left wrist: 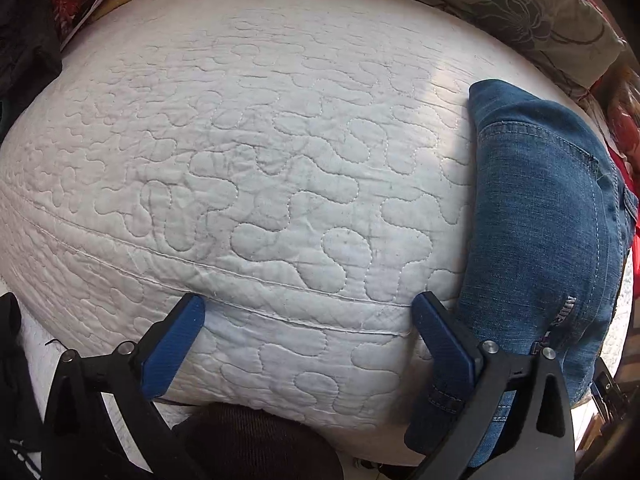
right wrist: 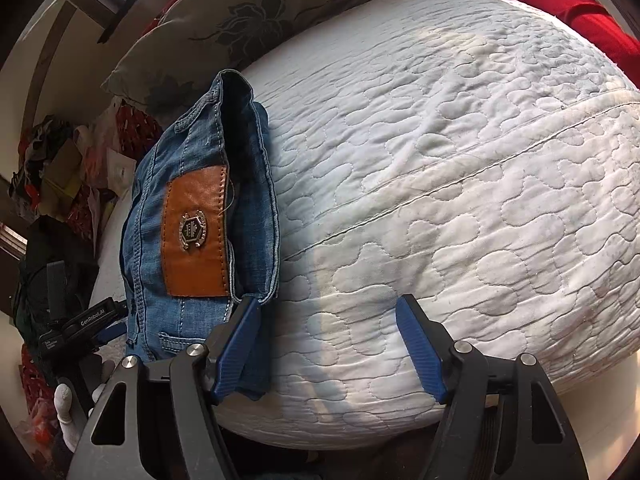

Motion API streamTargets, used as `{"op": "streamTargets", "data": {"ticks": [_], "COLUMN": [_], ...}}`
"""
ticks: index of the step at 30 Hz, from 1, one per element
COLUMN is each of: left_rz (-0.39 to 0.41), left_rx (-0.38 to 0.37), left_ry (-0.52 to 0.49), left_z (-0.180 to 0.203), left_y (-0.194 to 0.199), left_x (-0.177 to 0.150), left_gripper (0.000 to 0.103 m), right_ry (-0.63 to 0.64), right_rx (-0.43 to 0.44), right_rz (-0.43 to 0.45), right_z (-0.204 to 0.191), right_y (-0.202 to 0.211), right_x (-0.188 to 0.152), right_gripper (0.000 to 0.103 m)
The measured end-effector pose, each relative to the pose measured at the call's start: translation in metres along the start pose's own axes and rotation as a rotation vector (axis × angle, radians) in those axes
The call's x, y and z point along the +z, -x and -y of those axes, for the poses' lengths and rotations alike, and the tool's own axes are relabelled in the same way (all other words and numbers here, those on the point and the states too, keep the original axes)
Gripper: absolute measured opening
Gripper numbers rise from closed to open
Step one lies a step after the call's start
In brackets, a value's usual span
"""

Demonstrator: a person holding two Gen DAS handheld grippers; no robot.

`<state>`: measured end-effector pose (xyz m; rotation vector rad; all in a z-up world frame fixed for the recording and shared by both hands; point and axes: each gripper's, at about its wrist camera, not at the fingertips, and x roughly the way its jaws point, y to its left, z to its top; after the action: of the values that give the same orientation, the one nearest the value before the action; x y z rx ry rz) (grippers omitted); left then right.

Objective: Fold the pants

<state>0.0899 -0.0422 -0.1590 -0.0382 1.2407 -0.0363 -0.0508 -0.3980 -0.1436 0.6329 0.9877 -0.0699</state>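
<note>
The blue denim pants lie folded into a compact bundle on the white quilted bed, at the right of the left wrist view. In the right wrist view the pants lie at the left, waistband up, with a brown leather patch. My left gripper is open and empty over the quilt, its right finger close beside the pants. My right gripper is open and empty, its left finger at the pants' near corner.
A floral pillow lies at the head of the bed. Red fabric lies beyond the quilt. Cluttered clothes and papers lie to the left, with the other gripper low beside the pants.
</note>
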Motion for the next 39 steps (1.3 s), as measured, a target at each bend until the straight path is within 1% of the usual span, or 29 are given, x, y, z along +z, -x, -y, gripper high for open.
{"op": "streamTargets", "data": {"ticks": [5, 10, 15, 18, 20, 25, 28, 33, 35, 36, 38, 39], "left_rz": [0.018, 0.012, 0.026, 0.045, 0.056, 0.063, 0.062, 0.047, 0.022, 0.012, 0.014, 0.014], "left_rx": [0.010, 0.009, 0.010, 0.002, 0.001, 0.001, 0.001, -0.002, -0.018, -0.037, -0.103, -0.144], "left_ry": [-0.003, -0.001, -0.001, -0.001, 0.000, 0.000, 0.001, 0.000, 0.000, 0.008, 0.042, 0.057], "left_z": [0.002, 0.003, 0.004, 0.002, 0.000, -0.001, 0.000, -0.001, -0.003, -0.005, -0.011, -0.013], "left_y": [0.003, 0.002, 0.005, 0.003, 0.004, 0.003, 0.003, 0.004, 0.008, 0.012, 0.021, 0.025], "left_x": [-0.003, 0.000, -0.004, -0.007, -0.010, -0.012, -0.009, -0.010, -0.007, -0.004, -0.002, 0.000], "left_gripper": [0.103, 0.103, 0.103, 0.103, 0.103, 0.103, 0.103, 0.103, 0.103, 0.103, 0.103, 0.103], "right_ry": [-0.001, -0.005, 0.000, 0.005, 0.022, 0.083, 0.087, 0.055, 0.027, 0.011, -0.016, -0.021], "right_rx": [0.007, 0.016, 0.023, 0.028, 0.035, -0.015, -0.024, 0.003, 0.030, 0.050, 0.091, 0.115], "right_rz": [0.000, 0.002, 0.011, 0.012, 0.008, -0.002, 0.000, -0.007, 0.008, 0.033, 0.069, 0.067], "right_z": [0.003, 0.005, 0.006, 0.005, 0.000, -0.013, -0.016, -0.014, -0.009, -0.007, -0.004, -0.003], "right_y": [-0.001, -0.001, 0.000, 0.000, -0.001, -0.004, -0.004, 0.003, 0.012, 0.019, 0.030, 0.031], "right_x": [0.002, 0.002, 0.000, -0.001, -0.002, -0.004, -0.005, -0.001, 0.006, 0.010, 0.020, 0.025], "right_gripper": [0.074, 0.074, 0.076, 0.079, 0.085, 0.089, 0.090, 0.089, 0.087, 0.087, 0.088, 0.089]}}
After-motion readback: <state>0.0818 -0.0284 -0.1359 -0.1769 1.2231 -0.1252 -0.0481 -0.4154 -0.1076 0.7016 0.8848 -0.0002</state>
